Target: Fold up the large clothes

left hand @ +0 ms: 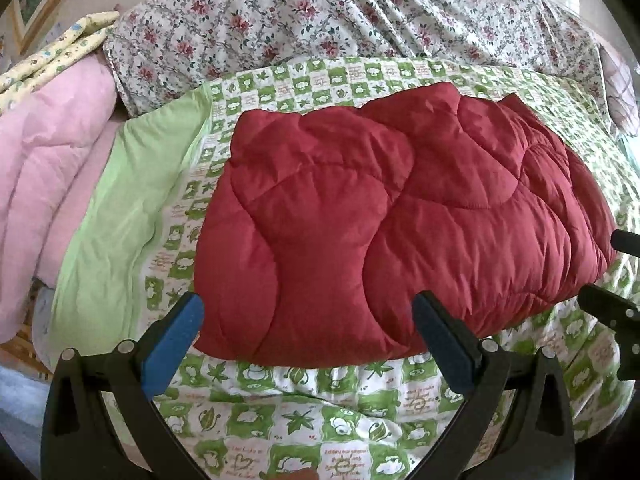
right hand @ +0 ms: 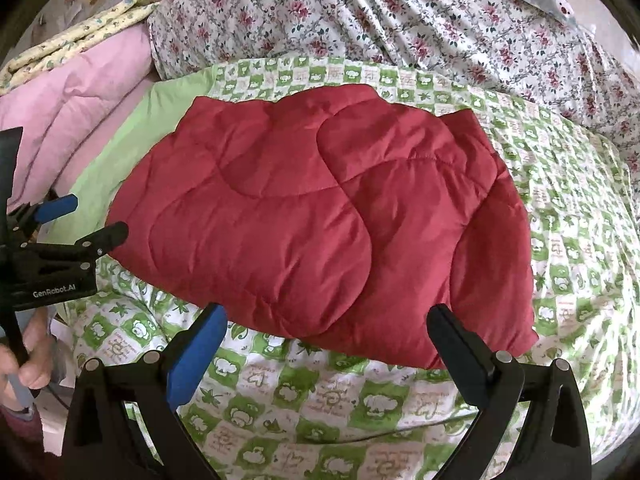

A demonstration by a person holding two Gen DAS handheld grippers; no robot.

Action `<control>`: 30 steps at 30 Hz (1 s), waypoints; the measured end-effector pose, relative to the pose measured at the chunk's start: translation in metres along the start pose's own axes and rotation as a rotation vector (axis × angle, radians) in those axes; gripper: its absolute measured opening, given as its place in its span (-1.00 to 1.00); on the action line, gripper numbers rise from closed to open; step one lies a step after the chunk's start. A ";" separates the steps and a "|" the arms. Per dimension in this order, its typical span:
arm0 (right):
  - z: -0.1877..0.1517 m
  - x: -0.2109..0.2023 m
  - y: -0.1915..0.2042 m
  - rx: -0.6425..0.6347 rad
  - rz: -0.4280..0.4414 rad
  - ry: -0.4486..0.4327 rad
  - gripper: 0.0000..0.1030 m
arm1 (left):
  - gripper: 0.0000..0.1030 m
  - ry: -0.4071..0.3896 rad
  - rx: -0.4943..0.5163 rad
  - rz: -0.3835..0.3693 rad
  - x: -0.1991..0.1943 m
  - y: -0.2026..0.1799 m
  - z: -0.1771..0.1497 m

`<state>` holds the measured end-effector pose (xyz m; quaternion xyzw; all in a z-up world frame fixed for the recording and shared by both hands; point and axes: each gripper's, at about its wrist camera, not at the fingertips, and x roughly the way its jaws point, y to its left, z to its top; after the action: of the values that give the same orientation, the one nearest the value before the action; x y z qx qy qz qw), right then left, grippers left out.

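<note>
I'm over a bed: green-and-white checked cotton quilt with cartoon prints [left hand: 320,408] spread across it, rumpled floral-print sheet [left hand: 320,12] bunched at 12 o'clock. The dark red quilted padded garment [left hand: 384,216] lies on the checked quilt, folded into a thick slab w/ layers stacked, overlap edge showing in the right-wrist view [right hand: 320,208].

My left tongs [left hand: 308,320] are spread wide, nothing between, hovering at the slab's near edge at 6 o'clock. My right tongs [right hand: 328,332] are also spread, empty, above the near edge; their black tips show at 3 o'clock in the left view.

Step, as I judge it: a fold is laid, both tongs free. Next probably one more fold or a tidy-up; that calls for a pinch through all layers, since puffy fill may spring back or slip.

Around: pink padded duvet [left hand: 48,168] and plain light-green fabric panel [left hand: 120,216] at 9 o'clock, yellow printed cloth [left hand: 56,52] at 10. Nothing lies on the red slab itself.
</note>
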<state>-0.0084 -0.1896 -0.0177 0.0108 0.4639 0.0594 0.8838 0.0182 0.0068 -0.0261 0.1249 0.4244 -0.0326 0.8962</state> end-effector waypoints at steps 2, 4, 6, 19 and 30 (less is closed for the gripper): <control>0.004 0.002 -0.001 0.000 0.000 0.002 0.96 | 1.00 0.001 -0.002 -0.006 0.002 0.000 0.002; 0.007 0.005 -0.002 0.004 0.002 0.003 0.96 | 1.00 0.003 -0.006 -0.014 0.003 0.001 0.004; 0.011 0.006 -0.003 0.008 0.002 0.003 0.96 | 1.00 0.006 -0.013 -0.020 0.005 0.002 0.006; 0.029 0.014 -0.008 0.007 0.010 -0.002 0.96 | 1.00 0.011 -0.017 -0.036 0.012 0.004 0.016; 0.032 0.018 -0.010 0.006 0.019 0.004 0.96 | 1.00 0.020 0.003 -0.053 0.015 -0.002 0.020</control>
<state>0.0291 -0.1960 -0.0145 0.0179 0.4658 0.0663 0.8822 0.0426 0.0008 -0.0257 0.1153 0.4363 -0.0560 0.8906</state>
